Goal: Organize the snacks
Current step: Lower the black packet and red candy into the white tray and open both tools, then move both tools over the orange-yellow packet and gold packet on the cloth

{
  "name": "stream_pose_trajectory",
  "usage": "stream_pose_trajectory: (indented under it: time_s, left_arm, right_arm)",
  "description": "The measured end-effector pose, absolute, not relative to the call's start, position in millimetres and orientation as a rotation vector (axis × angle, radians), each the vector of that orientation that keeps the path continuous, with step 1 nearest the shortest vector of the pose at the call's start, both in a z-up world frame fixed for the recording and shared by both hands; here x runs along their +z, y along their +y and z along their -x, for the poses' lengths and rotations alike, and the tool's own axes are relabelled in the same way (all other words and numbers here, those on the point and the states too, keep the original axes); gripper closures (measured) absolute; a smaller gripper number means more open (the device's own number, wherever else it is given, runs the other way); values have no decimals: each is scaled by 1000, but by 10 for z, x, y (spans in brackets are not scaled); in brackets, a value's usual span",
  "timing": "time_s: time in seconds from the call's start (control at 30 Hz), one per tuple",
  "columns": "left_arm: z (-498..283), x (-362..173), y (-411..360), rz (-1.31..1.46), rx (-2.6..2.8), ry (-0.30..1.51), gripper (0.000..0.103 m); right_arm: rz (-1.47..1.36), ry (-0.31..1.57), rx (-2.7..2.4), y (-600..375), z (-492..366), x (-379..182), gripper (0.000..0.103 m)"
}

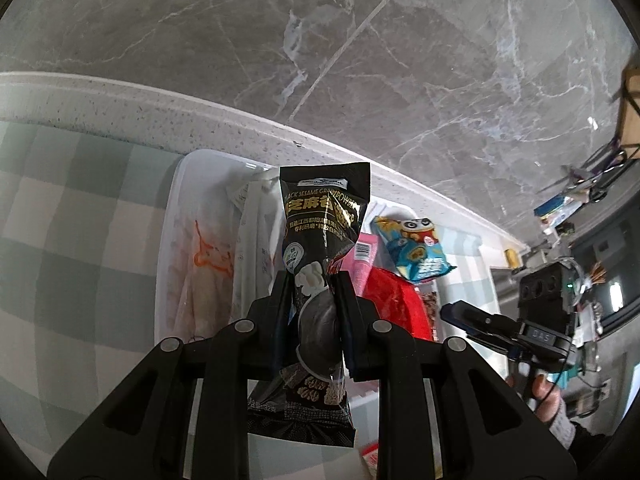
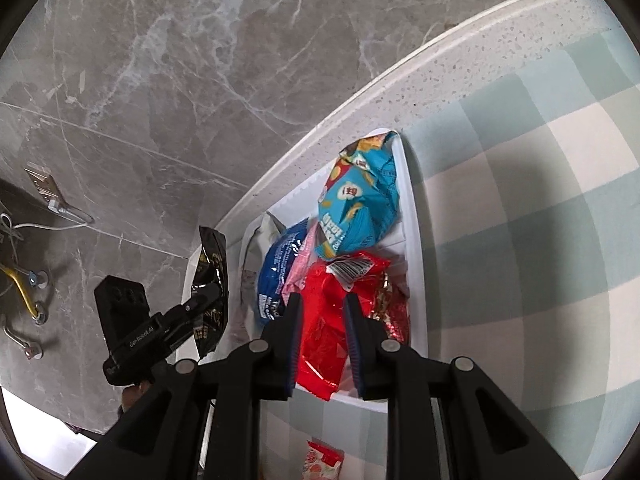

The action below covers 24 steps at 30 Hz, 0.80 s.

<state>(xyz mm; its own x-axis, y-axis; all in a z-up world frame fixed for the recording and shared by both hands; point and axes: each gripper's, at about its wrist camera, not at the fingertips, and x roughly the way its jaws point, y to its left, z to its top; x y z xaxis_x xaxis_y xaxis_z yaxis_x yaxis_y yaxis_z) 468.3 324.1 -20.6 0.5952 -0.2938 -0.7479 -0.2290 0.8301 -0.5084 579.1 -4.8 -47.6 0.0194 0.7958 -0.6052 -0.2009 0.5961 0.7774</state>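
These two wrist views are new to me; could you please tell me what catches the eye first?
A black sesame packet stands upright, pinched in the left gripper above a white bin. In the right wrist view, a red packet sits between the right gripper's fingers, a blue snack bag behind it.

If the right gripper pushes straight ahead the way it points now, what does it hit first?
Most likely the red snack packet: it lies in the white bin, straight ahead of the right gripper. Depth is unclear, so I cannot tell whether the jaws already touch it.
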Motion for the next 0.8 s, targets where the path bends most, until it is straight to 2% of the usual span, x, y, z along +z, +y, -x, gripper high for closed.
stream_pose_trajectory:
  time_s: [0.27,0.67,0.8]
  left_arm:
    - [-4809,-185,3049,466,9,959,81]
    - [-4627,23,2901,418,35,920,78]
    - [-4370,112,2821,420,25,905,57]
  right_arm:
    - [-551,1324,849,-77,-5751,-453,72]
    - [-519,1296,870,-220,-5542,-315,61]
    - [-475,1272,886,-293,-5399,-186,57]
